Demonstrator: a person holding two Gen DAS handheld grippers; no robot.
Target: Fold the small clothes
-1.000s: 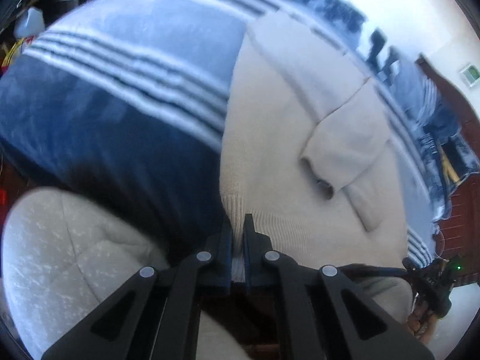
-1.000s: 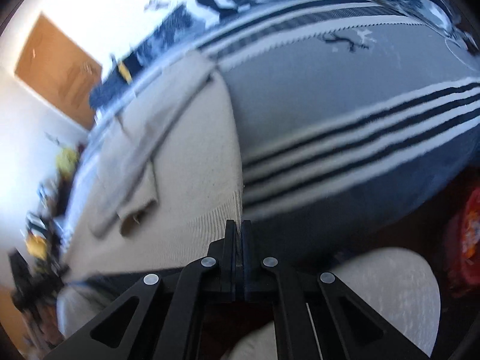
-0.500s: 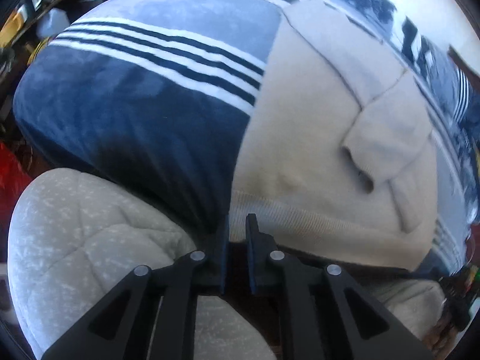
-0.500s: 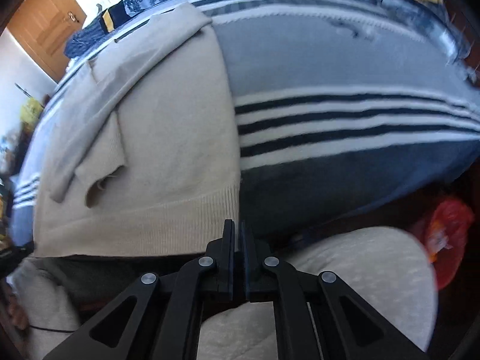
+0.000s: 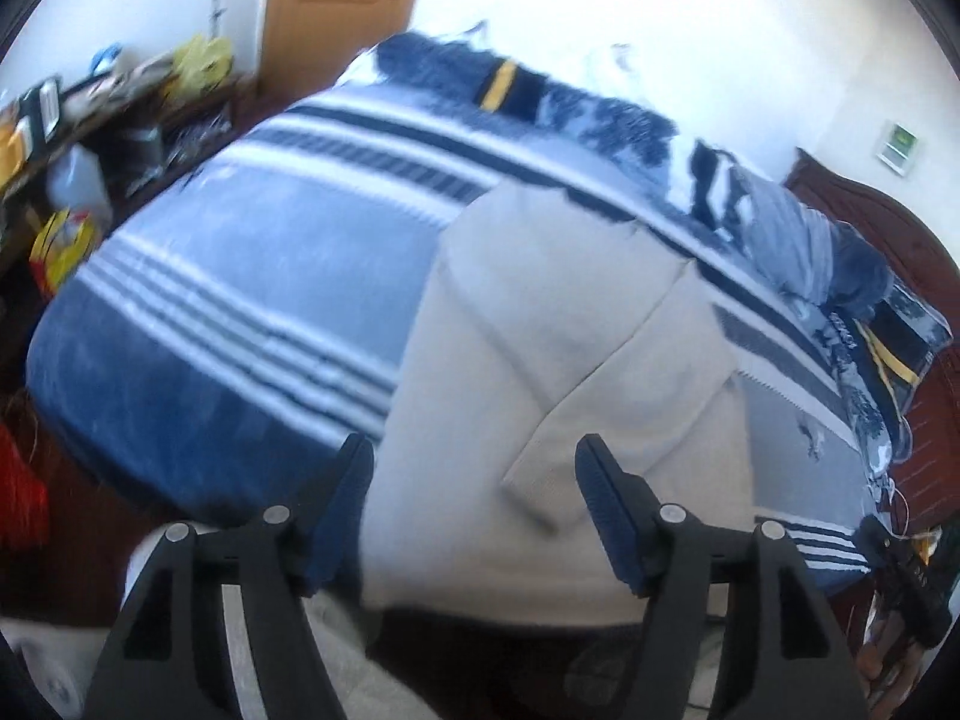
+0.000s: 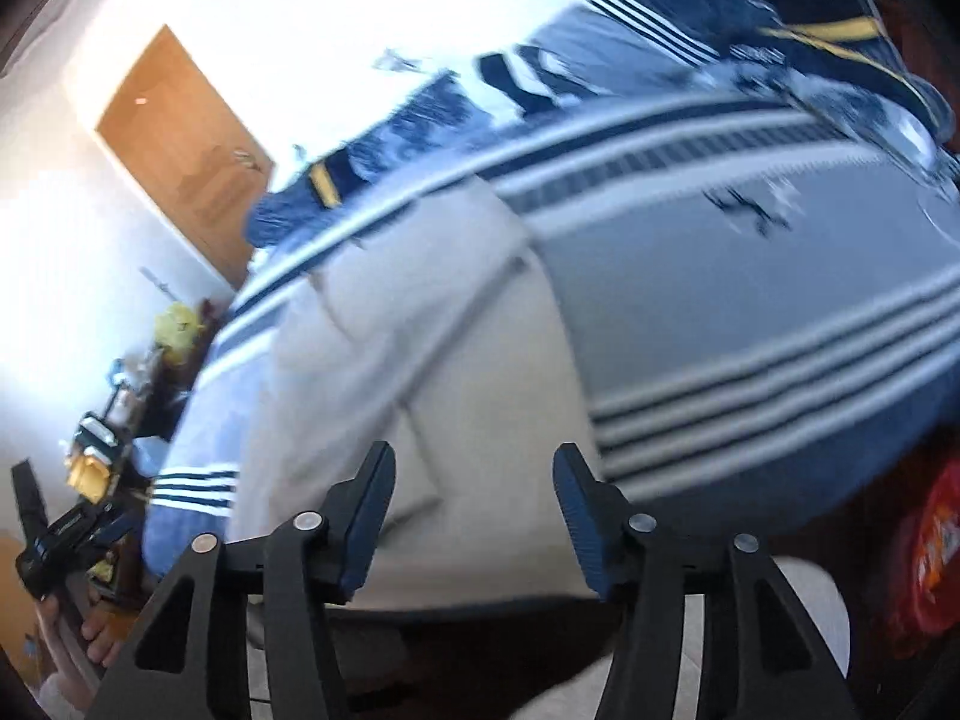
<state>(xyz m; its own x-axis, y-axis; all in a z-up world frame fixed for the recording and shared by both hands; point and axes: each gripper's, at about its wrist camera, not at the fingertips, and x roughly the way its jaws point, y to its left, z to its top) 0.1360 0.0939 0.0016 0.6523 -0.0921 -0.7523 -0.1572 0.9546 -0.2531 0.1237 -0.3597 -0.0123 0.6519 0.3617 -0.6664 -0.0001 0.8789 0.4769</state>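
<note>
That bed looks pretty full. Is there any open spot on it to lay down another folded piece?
Yes. The striped blanket lies bare on one side of the beige sweater, toward the cluttered shelf. A narrower bare strip runs on the sweater's other side. The head end is crowded with a pile of bedding. Both grippers are opening, with nothing between their jaws.

bed (image 5: pixel 228 300) with a blue striped blanket, beige sweater (image 5: pixel 540 360) spread flat near the front edge, pillows (image 5: pixel 798 240) far right

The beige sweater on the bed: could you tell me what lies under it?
The sweater lies flat on a blue-and-white striped blanket, which shows on both sides. Whatever lies directly under the sweater is covered and cannot be seen.
</note>
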